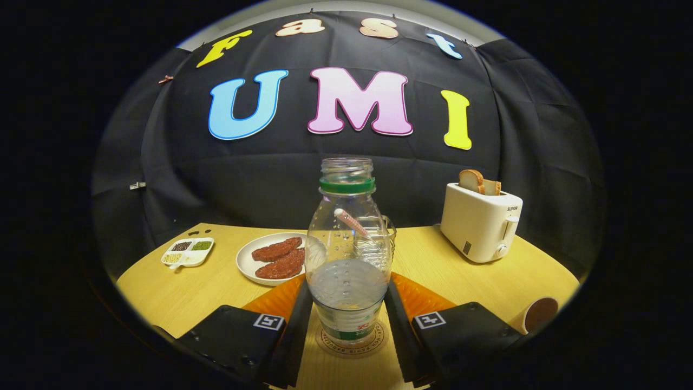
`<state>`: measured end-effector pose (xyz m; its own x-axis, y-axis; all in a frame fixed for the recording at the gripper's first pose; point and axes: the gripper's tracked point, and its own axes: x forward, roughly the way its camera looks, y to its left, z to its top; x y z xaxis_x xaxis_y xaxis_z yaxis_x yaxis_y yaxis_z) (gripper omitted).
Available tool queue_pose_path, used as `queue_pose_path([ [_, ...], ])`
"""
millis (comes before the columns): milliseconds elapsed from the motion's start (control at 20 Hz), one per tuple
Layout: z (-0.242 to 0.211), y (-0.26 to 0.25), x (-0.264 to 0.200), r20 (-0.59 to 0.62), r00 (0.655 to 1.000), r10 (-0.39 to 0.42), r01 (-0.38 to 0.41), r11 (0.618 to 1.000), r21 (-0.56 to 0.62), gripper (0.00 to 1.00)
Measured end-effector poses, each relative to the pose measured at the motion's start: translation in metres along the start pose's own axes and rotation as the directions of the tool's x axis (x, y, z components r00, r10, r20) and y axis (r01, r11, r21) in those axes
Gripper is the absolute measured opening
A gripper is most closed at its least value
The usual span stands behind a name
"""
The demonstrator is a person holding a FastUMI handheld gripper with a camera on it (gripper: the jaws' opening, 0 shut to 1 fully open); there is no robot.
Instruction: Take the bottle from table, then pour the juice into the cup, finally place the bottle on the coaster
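Bottle (pixel 348 254) upright on coaster (pixel 352 340), lower centre of frame; gripper (pixel 348 325) fingers flank its base, seemingly touching, so likely the final placement step before release.

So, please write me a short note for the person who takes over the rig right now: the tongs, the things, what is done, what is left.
Tongs: one finger on each side of the bottle's lower body; whether they still press cannot be told.
Bottle: upright, cap off, a little clear liquid inside, standing on the round coaster between the fingers.
Cup: a glass one, just behind the bottle and seen mostly through it; its fill cannot be told.
Done, it seems: bottle taken and set on the coaster; pouring probably done.
Left: open the tongs and draw back without tipping the bottle.
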<state>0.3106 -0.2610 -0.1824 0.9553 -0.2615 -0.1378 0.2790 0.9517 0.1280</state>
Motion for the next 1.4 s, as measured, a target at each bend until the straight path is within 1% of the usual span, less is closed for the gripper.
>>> queue_pose_path([
  [200,-0.001,-0.001,0.001,-0.001,1.000,-0.003,0.003,1.000,0.003,0.73],
  [500,0.004,-0.009,0.001,-0.006,1.000,-0.020,0.021,0.999,0.037,0.78],
  [600,0.008,-0.010,-0.003,-0.003,1.000,-0.025,0.025,0.999,0.038,1.00],
  [650,0.009,-0.013,-0.006,-0.003,1.000,-0.029,0.029,0.999,0.034,1.00],
  [800,0.018,-0.010,-0.021,0.010,1.000,-0.008,0.008,1.000,0.019,0.99],
  [900,0.023,-0.011,-0.036,0.011,1.000,-0.005,0.005,1.000,0.001,1.00],
  [1050,0.034,-0.009,-0.069,0.021,1.000,0.018,-0.018,1.000,-0.017,1.00],
  [1200,0.060,-0.013,-0.115,0.051,0.998,0.036,-0.036,0.999,-0.012,1.00],
  [1400,0.099,-0.030,-0.180,0.050,0.998,0.025,-0.023,0.999,-0.048,0.97],
])
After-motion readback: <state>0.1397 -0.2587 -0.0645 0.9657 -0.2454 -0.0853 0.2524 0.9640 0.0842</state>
